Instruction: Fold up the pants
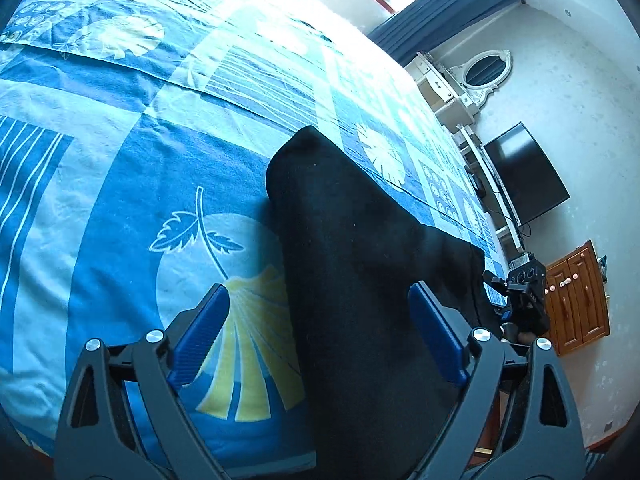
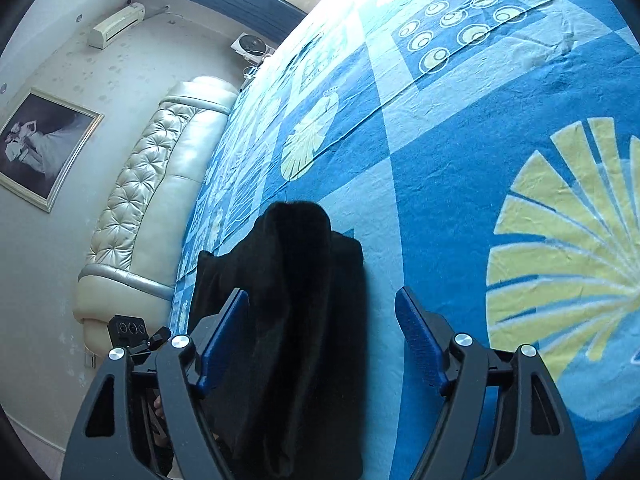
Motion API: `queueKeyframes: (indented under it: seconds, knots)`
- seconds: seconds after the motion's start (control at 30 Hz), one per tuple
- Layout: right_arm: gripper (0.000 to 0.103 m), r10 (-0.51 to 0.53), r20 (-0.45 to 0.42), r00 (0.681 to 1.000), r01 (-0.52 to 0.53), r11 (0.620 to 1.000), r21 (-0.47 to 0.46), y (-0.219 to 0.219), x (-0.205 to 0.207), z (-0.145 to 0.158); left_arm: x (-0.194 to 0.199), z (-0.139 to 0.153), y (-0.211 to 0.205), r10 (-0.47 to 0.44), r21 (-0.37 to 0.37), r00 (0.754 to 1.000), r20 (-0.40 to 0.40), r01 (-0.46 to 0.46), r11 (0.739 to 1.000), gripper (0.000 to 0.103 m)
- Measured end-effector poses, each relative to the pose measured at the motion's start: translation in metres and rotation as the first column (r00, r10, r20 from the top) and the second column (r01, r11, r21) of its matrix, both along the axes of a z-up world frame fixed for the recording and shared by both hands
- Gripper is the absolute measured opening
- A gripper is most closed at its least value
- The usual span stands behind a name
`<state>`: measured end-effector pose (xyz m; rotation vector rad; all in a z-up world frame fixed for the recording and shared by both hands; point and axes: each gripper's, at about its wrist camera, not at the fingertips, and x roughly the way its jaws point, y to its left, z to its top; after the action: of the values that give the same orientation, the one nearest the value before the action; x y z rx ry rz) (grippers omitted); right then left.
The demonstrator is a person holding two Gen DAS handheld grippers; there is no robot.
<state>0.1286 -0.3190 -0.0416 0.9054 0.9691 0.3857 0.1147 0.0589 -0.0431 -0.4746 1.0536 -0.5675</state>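
No legible text or labels.

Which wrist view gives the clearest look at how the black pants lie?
The left wrist view: the pants spread long across the bedspread, edges visible. The right wrist view shows them bunched and foreshortened.

The pants (image 1: 360, 260) are matt black cloth; the bedspread (image 1: 120, 140) is printed, faintly creased fabric. Ribbed blue pads (image 2: 420, 340) look plastic. Glossy tufted leather covers the headboard (image 2: 160, 184), left of frame.

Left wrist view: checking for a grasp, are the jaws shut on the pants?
No, the left gripper has its jaws spread wide over the black pants.
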Motion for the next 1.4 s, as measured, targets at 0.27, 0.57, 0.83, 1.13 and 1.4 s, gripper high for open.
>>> queueKeyframes:
  seconds: [0.27,0.57,0.83,1.13,1.4]
  knots:
    - [0.053,0.111,-0.005,0.994,-0.111,0.993,-0.023,0.027,0.029,-0.009,0.058,-0.036,-0.015,-0.073,-0.092,0.991,-0.108,0.063,0.994,0.041]
    - [0.036,0.081,0.1,0.992,-0.081,0.997,-0.004,0.026,0.035,0.012,0.068,0.0,-0.033,-0.09,0.021,0.996,-0.003,0.09,0.996,0.022]
    - [0.035,0.032,0.159,0.987,-0.034,0.999,0.014,0.023,0.12,0.028,0.152,0.032,-0.041,-0.049,0.069,0.997,0.063,0.045,0.997,0.022]
    - [0.035,0.006,0.072,0.997,-0.01,0.998,0.058,0.015,0.176,-0.017,0.219,-0.018,-0.038,-0.018,0.095,0.998,-0.067,0.025,0.995,0.024]
    - [0.035,0.0,0.092,0.996,-0.012,0.991,0.131,0.01,0.172,-0.029,0.213,-0.028,-0.031,-0.004,0.039,0.999,-0.045,0.006,0.999,0.028]
